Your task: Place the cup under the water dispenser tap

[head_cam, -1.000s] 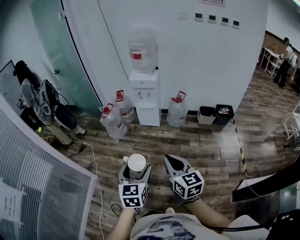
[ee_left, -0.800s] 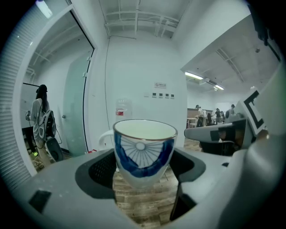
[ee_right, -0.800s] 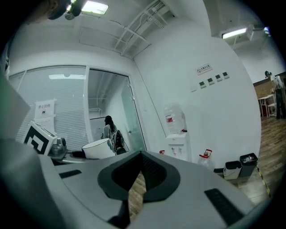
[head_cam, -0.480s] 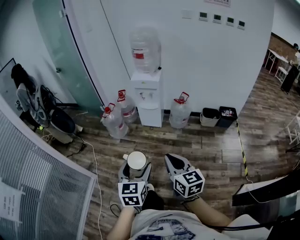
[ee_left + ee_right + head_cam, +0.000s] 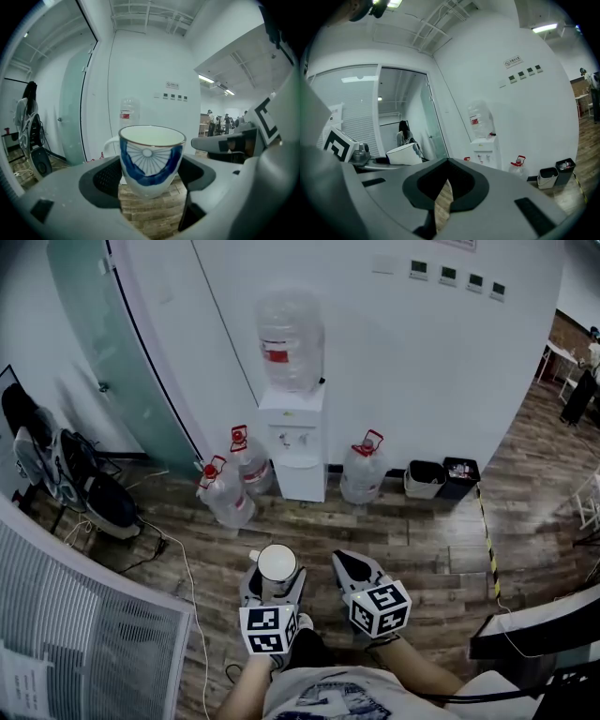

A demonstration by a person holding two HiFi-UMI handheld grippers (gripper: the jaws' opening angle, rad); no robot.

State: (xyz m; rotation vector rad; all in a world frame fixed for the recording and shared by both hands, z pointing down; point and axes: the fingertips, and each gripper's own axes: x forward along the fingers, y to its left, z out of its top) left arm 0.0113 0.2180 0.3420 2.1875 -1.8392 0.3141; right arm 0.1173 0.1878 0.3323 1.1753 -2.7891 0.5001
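A white cup with a blue fan pattern point(image 5: 150, 159) stands upright between the jaws of my left gripper point(image 5: 274, 577), which is shut on it; from above the cup point(image 5: 277, 563) shows its round white mouth. My right gripper point(image 5: 350, 569) is beside it, shut with nothing in it, its jaw tips meeting point(image 5: 446, 180). The white water dispenser point(image 5: 293, 439) with a large clear bottle point(image 5: 290, 329) on top stands against the far wall, well ahead of both grippers. The dispenser point(image 5: 483, 152) and the cup point(image 5: 404, 154) also show in the right gripper view.
Three spare water bottles point(image 5: 228, 493) point(image 5: 251, 461) point(image 5: 362, 472) stand on the wood floor beside the dispenser. Two small bins point(image 5: 442, 476) sit right of it. A glass door point(image 5: 122, 352) is on the left, with chairs and bags point(image 5: 66, 470), and a cable point(image 5: 187, 568) on the floor.
The view has shifted slightly toward the dispenser, which sits a little lower and nearer in the head view. Both grippers keep their pose, the cup still held.
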